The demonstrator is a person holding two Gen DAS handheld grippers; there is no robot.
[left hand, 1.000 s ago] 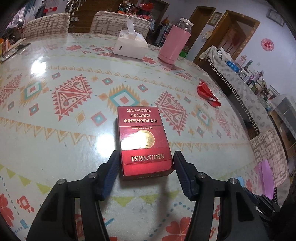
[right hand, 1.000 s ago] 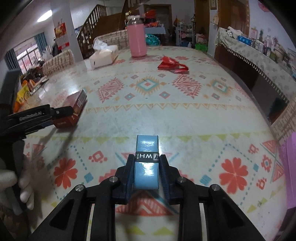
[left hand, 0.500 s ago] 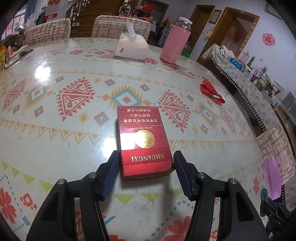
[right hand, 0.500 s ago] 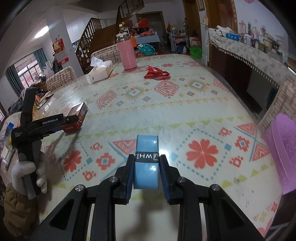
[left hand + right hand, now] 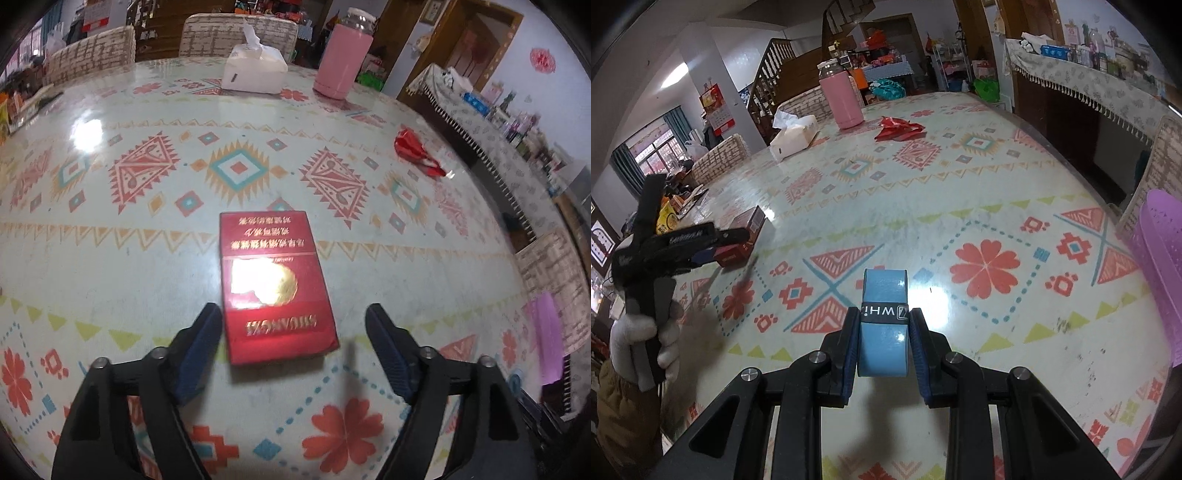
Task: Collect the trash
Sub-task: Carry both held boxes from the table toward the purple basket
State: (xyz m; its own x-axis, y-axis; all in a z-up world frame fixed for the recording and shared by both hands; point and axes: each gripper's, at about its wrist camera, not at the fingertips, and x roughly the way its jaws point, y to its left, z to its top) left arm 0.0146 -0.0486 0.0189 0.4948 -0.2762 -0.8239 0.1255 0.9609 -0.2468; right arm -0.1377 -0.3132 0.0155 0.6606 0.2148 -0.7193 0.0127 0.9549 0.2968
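Spreading: left tongs (image 5: 293, 334) just widened off flat red cigarette pack (image 5: 275, 284), ungrasped on desk (image 5: 110, 258); right tongs (image 5: 882, 332) clamp blue tape roll (image 5: 883, 325).

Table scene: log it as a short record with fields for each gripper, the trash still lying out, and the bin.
left gripper: open, jaws have just been opening; red cardboard cigarette box lies flat on the patterned tablecloth between them, pads apart from it
right gripper: shut on a blue roll with a black band, held above the table
trash left out: crumpled red wrapper near the pink bottle
bin: purple perforated plastic basket, at the table's right edge
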